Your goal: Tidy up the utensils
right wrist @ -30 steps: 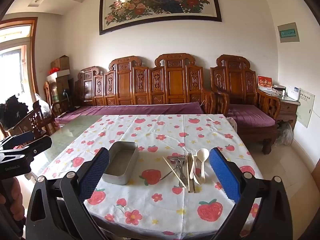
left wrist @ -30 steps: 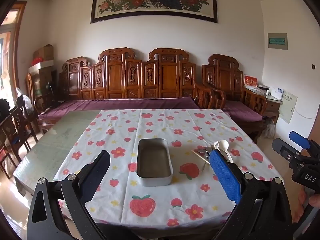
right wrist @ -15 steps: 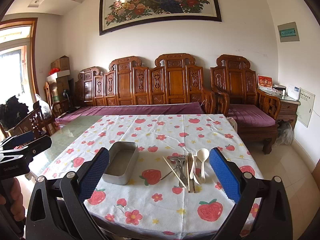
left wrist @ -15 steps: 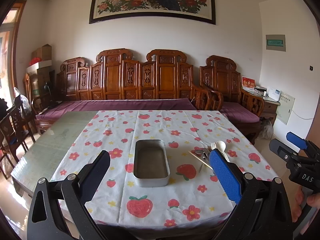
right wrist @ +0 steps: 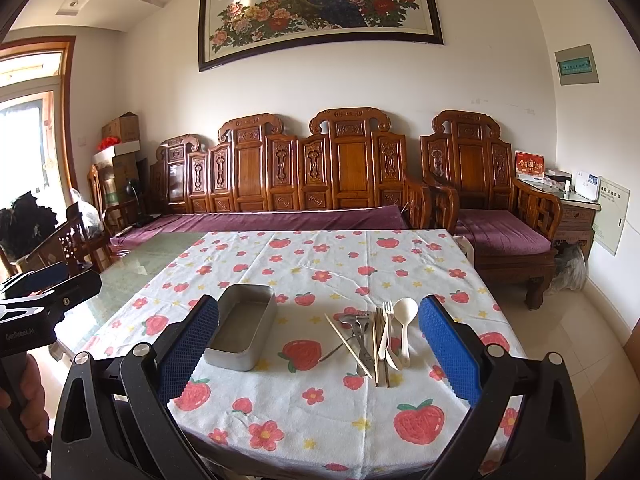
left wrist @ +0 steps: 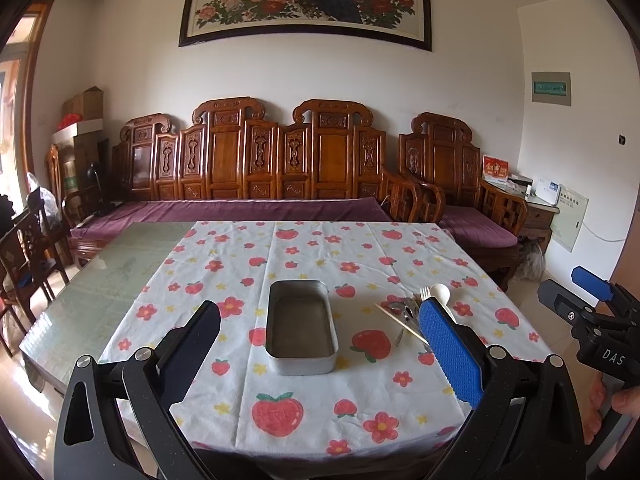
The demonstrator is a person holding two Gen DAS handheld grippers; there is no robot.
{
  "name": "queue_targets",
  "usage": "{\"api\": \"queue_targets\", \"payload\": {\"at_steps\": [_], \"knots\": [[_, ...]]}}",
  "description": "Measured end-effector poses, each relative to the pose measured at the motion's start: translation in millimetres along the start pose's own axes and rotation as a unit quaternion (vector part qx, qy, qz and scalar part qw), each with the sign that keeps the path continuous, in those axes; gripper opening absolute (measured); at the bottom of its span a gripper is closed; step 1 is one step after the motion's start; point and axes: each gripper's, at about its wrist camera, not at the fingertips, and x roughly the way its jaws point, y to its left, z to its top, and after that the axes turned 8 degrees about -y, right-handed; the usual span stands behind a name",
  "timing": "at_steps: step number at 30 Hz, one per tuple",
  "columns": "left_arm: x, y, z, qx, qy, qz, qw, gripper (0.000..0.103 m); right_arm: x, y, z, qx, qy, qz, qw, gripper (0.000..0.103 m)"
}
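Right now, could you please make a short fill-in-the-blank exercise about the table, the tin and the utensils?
1. The metal tin holds ____ at present.
2. The utensils lie to the ____ of the tin in both views.
3. The tablecloth is printed with flowers and ____.
4. Both the left gripper and the right gripper are ____.

Missing words: nothing; right; strawberries; open

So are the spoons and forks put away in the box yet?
Not yet. The rectangular metal tin is empty. The white plastic spoon, white fork, wooden chopsticks and metal utensils lie piled beside it. The left gripper and right gripper are open, holding nothing.
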Motion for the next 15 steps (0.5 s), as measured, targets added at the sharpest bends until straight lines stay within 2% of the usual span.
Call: {"api": "queue_targets", "payload": {"at_steps": [15], "knots": [[0.1,1.2,0.5,-0.001,-0.001,0.000,1.0000,0.097,-0.1,1.0,4.1,0.000,-0.004,-0.001,1.000,0.101]]}}
